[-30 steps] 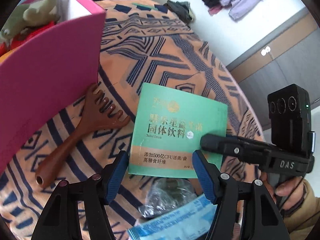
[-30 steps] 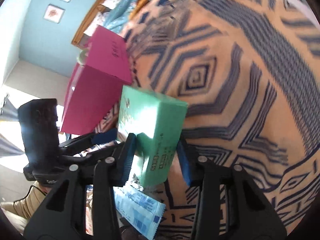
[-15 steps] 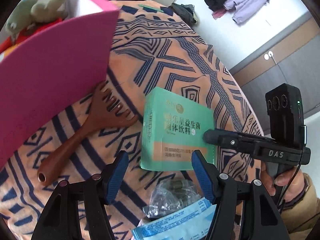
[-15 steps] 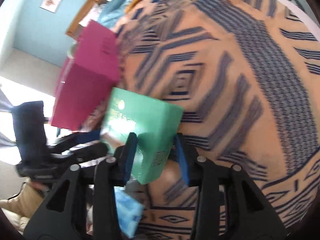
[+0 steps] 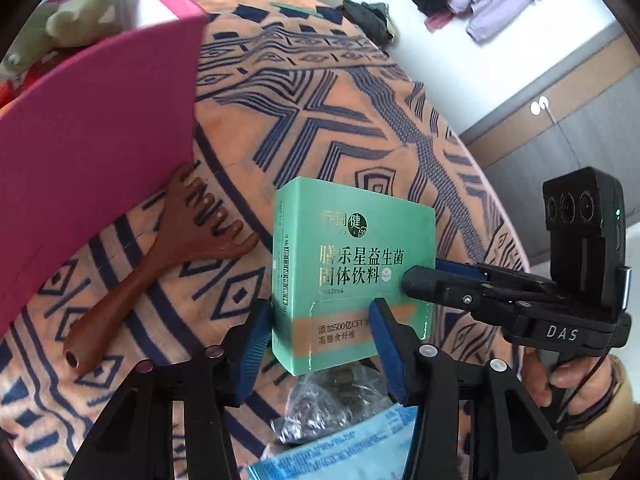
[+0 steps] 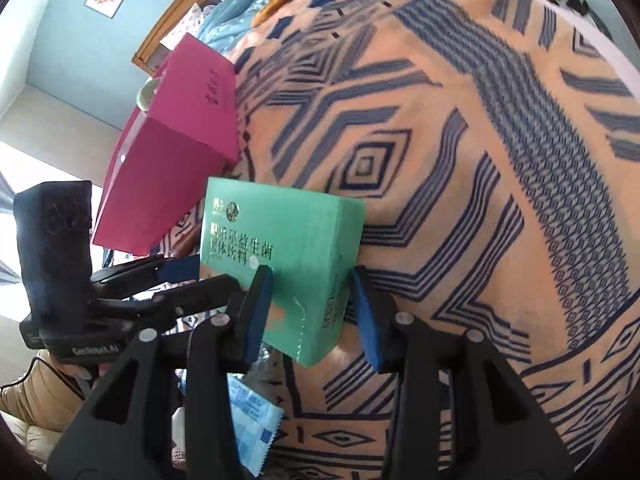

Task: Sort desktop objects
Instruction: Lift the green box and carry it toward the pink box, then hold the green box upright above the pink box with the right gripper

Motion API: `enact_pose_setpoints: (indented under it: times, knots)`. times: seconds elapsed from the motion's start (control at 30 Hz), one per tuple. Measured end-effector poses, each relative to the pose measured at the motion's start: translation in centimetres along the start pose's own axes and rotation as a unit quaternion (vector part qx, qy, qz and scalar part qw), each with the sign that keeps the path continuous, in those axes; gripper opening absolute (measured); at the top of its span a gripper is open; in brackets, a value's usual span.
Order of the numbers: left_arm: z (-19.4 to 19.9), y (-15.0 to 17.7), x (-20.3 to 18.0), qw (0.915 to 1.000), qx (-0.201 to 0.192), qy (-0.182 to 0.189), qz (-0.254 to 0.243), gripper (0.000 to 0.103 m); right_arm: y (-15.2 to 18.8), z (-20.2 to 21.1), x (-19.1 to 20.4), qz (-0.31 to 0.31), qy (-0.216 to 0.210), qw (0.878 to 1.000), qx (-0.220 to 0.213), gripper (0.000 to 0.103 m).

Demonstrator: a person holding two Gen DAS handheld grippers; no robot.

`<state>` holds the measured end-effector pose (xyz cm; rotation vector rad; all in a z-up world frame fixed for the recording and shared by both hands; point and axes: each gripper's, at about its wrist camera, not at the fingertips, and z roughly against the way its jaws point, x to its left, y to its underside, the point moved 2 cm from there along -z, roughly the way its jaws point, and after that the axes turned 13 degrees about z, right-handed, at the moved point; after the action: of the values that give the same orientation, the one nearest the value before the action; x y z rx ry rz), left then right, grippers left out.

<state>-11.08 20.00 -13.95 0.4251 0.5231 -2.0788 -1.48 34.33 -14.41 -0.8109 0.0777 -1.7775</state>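
Where the green box (image 5: 352, 272) is: lifted clear of the patterned blanket (image 5: 320, 128), near the pink box (image 5: 100, 128) but outside it.
Right tongs (image 6: 312, 312): clamped on the green box's lower part, one pad on the printed face and one on the side behind.
Left tongs (image 5: 320, 344): spread apart, holding nothing, close in front of the box.
Slip risk: the hold is low, so the taller upper part could pivot or slide between the pads if swung fast.
Crush risk: thin card with a torn flap near the pad may buckle under a harder squeeze.
Collision risk: the two tongs sit close and could knock together.
Drop zone: a clear plastic bag (image 5: 332, 404) and blue sachet (image 5: 340, 452) lie beneath, the wooden scratcher (image 5: 160, 272) beside.
Pink box: its wall is high, so a low carry could catch the rim.
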Motion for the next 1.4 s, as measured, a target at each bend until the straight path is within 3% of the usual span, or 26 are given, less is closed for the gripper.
enact_pose_setpoints:
  times: [0.33,0.73,1.0,1.4]
  knots:
    - [6.2,1.7,0.7,0.9967,-0.072,-0.014,0.036,0.050,-2.3,1.1,5.6,0.098,-0.002,0.995,-0.021,0.043]
    - [13.0,4.0,3.7,0.9845,-0.146,-0.031,0.091,0.050,-4.4,0.8,13.2,0.203,-0.034,0.978,-0.027,0.043]
    - [15.4,4.8,5.3,0.9744,-0.186,-0.047,0.116,0.050,-5.5,0.1,16.7,0.243,-0.053,0.968,-0.028,0.043]
    - [18.2,5.0,7.3,0.9650,-0.217,-0.054,0.137,0.050,-6.9,-0.7,19.7,0.274,-0.067,0.959,-0.030,0.043]
